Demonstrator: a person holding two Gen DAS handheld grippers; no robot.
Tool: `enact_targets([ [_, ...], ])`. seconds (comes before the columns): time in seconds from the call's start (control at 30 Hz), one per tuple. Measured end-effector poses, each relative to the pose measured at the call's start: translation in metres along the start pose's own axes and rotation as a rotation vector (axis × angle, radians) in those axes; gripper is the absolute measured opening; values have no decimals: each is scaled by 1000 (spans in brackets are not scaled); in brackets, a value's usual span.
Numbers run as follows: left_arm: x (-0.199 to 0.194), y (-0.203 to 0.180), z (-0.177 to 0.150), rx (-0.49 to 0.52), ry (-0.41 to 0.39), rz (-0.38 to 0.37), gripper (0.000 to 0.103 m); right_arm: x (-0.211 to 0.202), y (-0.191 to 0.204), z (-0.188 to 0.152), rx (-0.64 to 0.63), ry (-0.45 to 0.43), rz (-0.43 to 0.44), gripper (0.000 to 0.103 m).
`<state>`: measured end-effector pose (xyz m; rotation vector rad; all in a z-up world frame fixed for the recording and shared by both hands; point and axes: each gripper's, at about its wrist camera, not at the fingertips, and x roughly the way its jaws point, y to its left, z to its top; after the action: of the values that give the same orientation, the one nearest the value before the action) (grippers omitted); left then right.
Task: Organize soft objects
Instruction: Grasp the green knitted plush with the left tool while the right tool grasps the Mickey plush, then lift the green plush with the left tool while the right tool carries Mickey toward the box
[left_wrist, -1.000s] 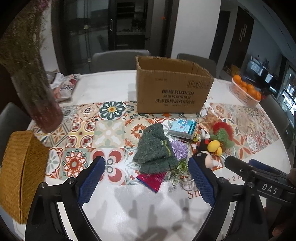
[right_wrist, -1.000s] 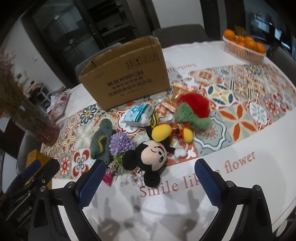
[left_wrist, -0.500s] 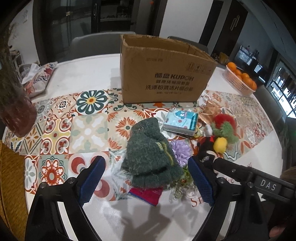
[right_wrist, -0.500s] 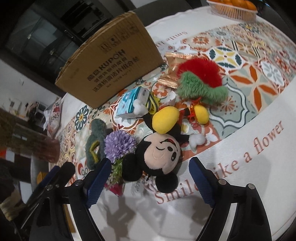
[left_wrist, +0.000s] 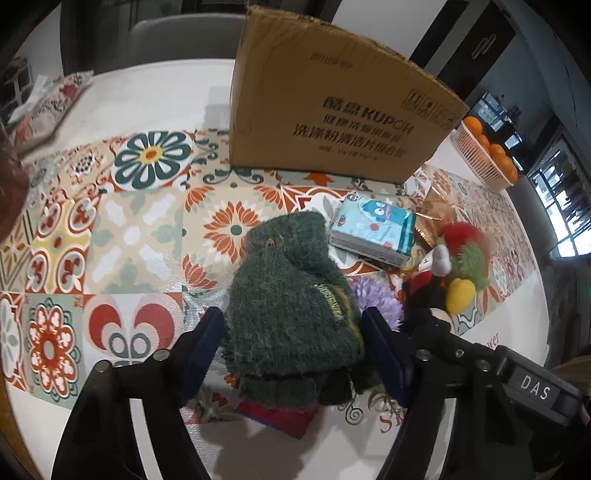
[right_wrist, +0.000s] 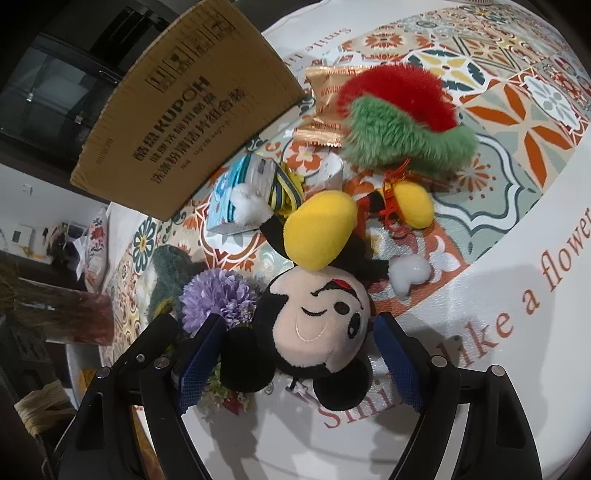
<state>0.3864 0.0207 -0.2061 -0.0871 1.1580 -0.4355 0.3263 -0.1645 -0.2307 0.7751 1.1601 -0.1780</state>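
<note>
A dark green knitted glove (left_wrist: 295, 314) lies on the patterned table runner. My left gripper (left_wrist: 295, 354) is open, its blue pads on either side of the glove's near end. A Mickey Mouse plush (right_wrist: 317, 332) lies on its back near the table's front. My right gripper (right_wrist: 295, 362) is open, its pads on either side of the plush head. A red and green fluffy toy (right_wrist: 399, 118) lies behind the plush. The open cardboard box (left_wrist: 332, 110) stands at the back; it also shows in the right wrist view (right_wrist: 192, 122).
A purple artificial flower (right_wrist: 218, 295) lies between glove and plush. A blue tissue pack (left_wrist: 373, 229) and a gold wrapper (right_wrist: 325, 107) lie by the box. A red packet (left_wrist: 277, 417) sits under the glove. A basket of oranges (left_wrist: 484, 155) stands at far right.
Both grippers have moved down and forward. The left now straddles the green glove and the right straddles the Mickey plush head, with their jaws narrower than before.
</note>
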Motion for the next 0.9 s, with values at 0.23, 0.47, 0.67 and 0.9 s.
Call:
enact_targets([
  [0.23,6,2,-2,-7,13,-25,49,7,-2,3,-7,13,5,78],
  [0.47,0,-4,-4,1,-6,6,32,6,-8,3,-33,23,-10,67],
  [0.67,-8,-11,-8,14,-25,66,23,-3,-11,-1,-64,17,-24,65],
  [0.9,-21,-20,-17,42,-66,121,18,-21,-12,-8,-108,-6,-21,65],
])
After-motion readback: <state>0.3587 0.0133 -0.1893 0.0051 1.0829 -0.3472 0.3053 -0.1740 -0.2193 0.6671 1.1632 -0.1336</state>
